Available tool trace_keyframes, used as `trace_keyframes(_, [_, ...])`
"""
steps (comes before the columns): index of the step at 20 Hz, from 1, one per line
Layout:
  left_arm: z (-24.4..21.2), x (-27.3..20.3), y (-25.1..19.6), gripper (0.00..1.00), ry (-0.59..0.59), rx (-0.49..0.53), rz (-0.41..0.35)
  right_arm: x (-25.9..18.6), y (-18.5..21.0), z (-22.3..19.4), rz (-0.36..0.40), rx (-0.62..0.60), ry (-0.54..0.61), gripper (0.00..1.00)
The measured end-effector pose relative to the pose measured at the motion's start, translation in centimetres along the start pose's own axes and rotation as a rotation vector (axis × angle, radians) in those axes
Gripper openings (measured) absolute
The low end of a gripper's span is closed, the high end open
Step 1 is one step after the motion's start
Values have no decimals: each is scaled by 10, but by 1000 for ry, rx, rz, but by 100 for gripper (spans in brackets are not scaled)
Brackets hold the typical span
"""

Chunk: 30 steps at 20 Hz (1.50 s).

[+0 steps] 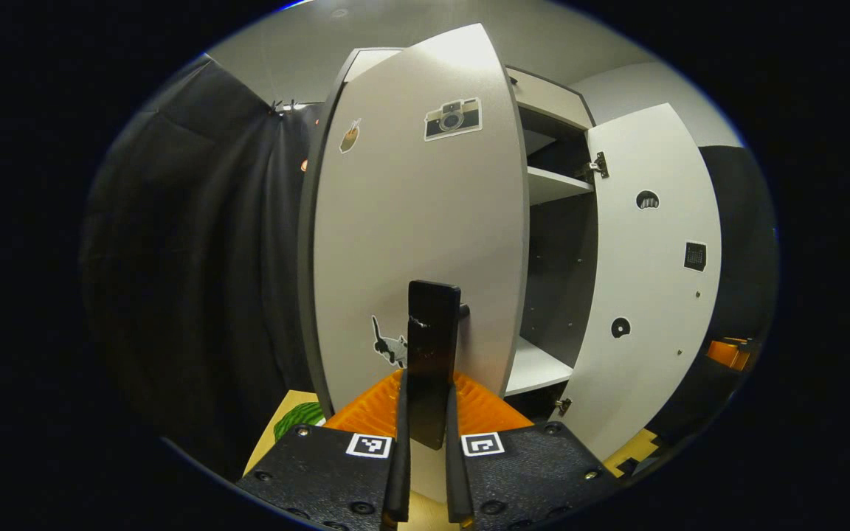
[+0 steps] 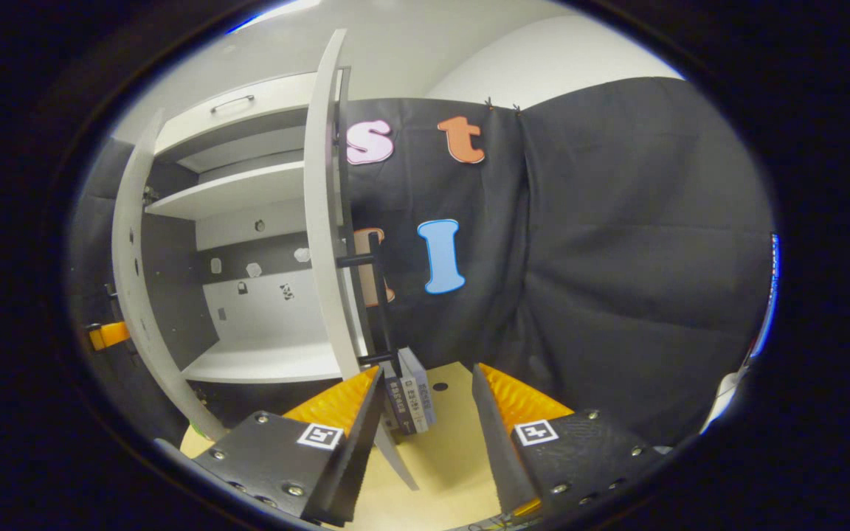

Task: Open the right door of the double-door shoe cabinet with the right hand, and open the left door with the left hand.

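A: Where was the left claw (image 1: 425,442)?
B: In the left gripper view it sat right at the left door (image 1: 417,221) of the shoe cabinet (image 1: 543,96). Its two fingers were pressed against a dark upright handle (image 1: 432,354) on that door, one on each side, pinching it.

A: And the door itself?
B: It stood swung out from the cabinet, its front face toward the camera, with a camera sticker (image 1: 453,118) near the top and a small cat sticker (image 1: 388,345) just left of the handle.

A: What about the right door?
B: In the same view the right door (image 1: 654,295) hung wide open to the right, its inner side showing, hinges (image 1: 599,165) at its edge. Between the two doors the shelves (image 1: 554,184) showed.

A: And the right claw (image 2: 425,435)?
B: In the right gripper view its fingers were spread apart, holding nothing. The right door (image 2: 322,221) was seen edge-on just left of the claw, its dark bar handle (image 2: 379,295) on the far side, near the left fingertip but apart from it.

A: Anything else?
B: A few books (image 2: 410,394) stood on the yellow floor (image 2: 447,442) between the fingers, farther off, beside the foot of the door. The far door (image 2: 130,243) stood open at the left.
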<state>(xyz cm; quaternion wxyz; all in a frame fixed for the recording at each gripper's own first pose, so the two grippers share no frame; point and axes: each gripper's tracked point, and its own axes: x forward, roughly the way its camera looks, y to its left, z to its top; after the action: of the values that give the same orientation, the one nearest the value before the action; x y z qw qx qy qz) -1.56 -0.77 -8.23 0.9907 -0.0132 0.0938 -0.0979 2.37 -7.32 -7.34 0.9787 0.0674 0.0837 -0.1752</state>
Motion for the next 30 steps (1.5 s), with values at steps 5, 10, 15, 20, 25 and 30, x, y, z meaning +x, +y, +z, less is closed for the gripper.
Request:
trace_keyframes(5, [0,-12,16,20,5,-9,31,0,0,-3,-2,13,11,67])
trace_keyframes(10, [1,-24,36,15,4,10,91,-2,4,-4,12,22,20,70])
trace_keyframes(15, [2,-38,67,8,10,30,167,-5,9,-4,32,18,27,67])
trace_keyframes(20, [1,-43,91,1,15,46,225,-4,10,-1,37,17,21,75])
trace_keyframes(25, [5,-51,114,1,10,40,256,-5,9,-3,33,18,23,75])
trace_keyframes(30, [5,-50,119,0,5,9,264,-7,8,0,24,17,17,75])
